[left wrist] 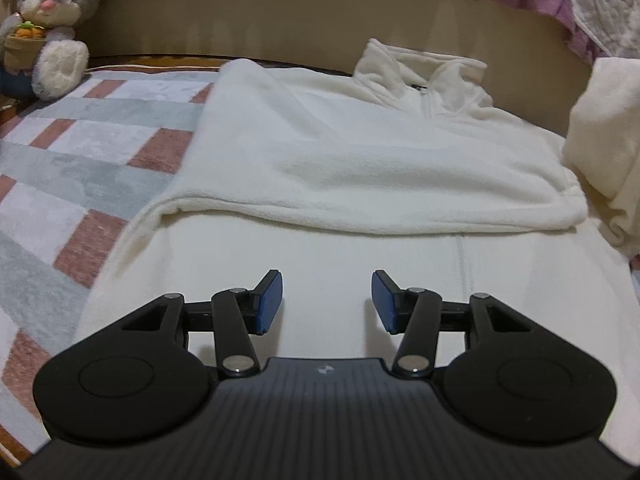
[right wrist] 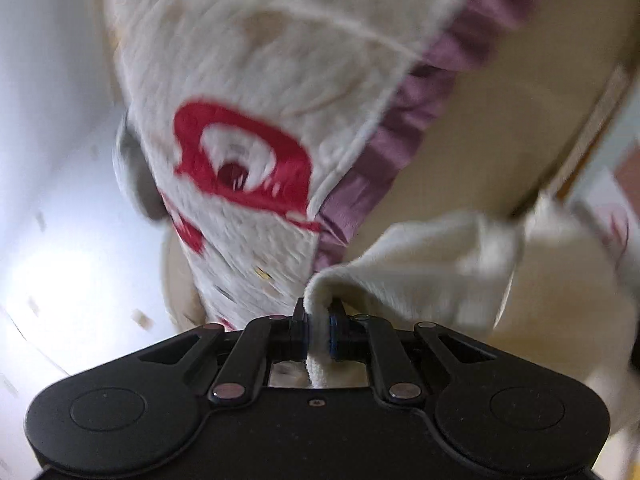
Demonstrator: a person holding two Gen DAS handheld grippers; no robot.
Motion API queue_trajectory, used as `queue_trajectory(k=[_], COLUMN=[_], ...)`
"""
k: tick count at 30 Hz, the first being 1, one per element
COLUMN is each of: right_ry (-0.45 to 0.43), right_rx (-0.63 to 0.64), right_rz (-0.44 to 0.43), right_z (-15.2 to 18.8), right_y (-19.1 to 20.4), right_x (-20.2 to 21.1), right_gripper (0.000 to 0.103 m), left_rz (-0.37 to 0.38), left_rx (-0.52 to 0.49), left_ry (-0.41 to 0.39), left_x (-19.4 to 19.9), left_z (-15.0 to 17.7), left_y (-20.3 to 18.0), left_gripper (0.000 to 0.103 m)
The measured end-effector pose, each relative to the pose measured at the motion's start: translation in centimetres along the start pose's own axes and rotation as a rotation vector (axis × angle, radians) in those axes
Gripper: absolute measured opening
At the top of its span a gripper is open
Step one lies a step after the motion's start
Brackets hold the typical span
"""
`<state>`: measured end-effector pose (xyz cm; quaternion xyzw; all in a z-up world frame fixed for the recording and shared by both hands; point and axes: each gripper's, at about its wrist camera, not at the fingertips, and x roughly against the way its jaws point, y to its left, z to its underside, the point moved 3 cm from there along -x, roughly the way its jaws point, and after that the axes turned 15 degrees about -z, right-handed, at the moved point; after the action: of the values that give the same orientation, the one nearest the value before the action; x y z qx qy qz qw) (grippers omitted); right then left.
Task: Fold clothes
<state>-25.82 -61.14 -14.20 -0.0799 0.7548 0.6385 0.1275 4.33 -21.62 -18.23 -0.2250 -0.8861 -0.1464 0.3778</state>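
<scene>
Beside fleece jacket (left wrist: 320, 152), plush rabbit (left wrist: 52, 20), quilt (right wrist: 248, 92)

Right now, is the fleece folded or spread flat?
Partly folded: one sleeve lies across the fleece; the right gripper holds another part.

The left gripper (left wrist: 327, 302), black with blue pads, tilts downward above the cream fleece garment (left wrist: 340, 152), jaws apart and empty. The black right gripper (right wrist: 318, 336) points level, jaws pinched tight on a fold of that fleece.

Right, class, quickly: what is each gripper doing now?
Left gripper: open, empty, above the cream fleece top.
Right gripper: shut on a fold of the cream fleece top.
</scene>
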Motion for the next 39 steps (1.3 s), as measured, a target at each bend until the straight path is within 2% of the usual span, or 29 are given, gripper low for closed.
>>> queue_trajectory(k=[3, 5, 9, 11, 16, 20, 23, 26, 30, 32, 34, 36, 37, 39], right_ry=[-0.065, -0.106, -0.297, -0.359, -0.422, -0.41, -0.353, -0.216, 0.04, 0.196, 0.384, 0.578, 0.635, 0.651], right_rx=[-0.018, 0.03, 0.261, 0.323, 0.292, 0.261, 0.253, 0.257, 0.425, 0.449, 0.449, 0.466, 0.473, 0.448], right_rz=[-0.006, 0.012, 0.093, 0.121, 0.113, 0.11, 0.126, 0.131, 0.096, 0.043, 0.026, 0.105, 0.16, 0.223], right_z=[-0.7, -0.8, -0.3, -0.4, -1.2, -1.5, -0.8, 1.4, 6.8, 9.9, 13.1, 15.6, 16.2, 15.6], right_y=[-0.6, 0.1, 3.4, 4.4, 4.2, 3.6, 3.0, 2.4, 3.0, 2.3, 0.4, -1.8, -2.8, -4.1], right_x=[0.6, 1.0, 3.8, 4.9, 6.4, 6.5, 4.2, -1.2, -9.4, -12.8, -15.3, -16.8, -17.0, -16.5], right_gripper=[0.013, 0.013, 0.013, 0.013, 0.013, 0.013, 0.013, 0.013, 0.013, 0.013, 0.021, 0.032, 0.037, 0.037], left_rz=[0.019, 0.026, 0.031, 0.03, 0.022, 0.008, -0.004, -0.026, -0.042, -0.049, -0.055, -0.058, -0.047, -0.024], left_rx=[-0.006, -0.02, -0.055, -0.061, -0.055, -0.044, -0.049, -0.039, 0.034, 0.069, 0.105, 0.143, 0.172, 0.228], left_ry=[-0.011, -0.016, -0.022, -0.022, -0.01, -0.012, -0.027, -0.04, -0.048, -0.034, -0.021, -0.008, -0.003, 0.004], left_x=[-0.1, -0.1, -0.2, -0.2, -0.3, -0.3, -0.3, -0.6, -1.1, -1.6, -2.1, -2.6, -2.7, -2.8], left_z=[-0.1, -0.2, -0.3, -0.2, 0.1, 0.1, -0.4, -1.4, -2.4, -2.2, -2.0, -1.8, -1.6, -1.3], left_y=[-0.8, -1.2, -2.0, -2.1, -1.7, -1.1, -0.7, -0.2, 0.7, 1.3, 1.9, 2.5, 2.8, 3.5], left_gripper=[0.049, 0.049, 0.049, 0.049, 0.049, 0.049, 0.049, 0.049, 0.049, 0.049, 0.049, 0.049, 0.049, 0.049])
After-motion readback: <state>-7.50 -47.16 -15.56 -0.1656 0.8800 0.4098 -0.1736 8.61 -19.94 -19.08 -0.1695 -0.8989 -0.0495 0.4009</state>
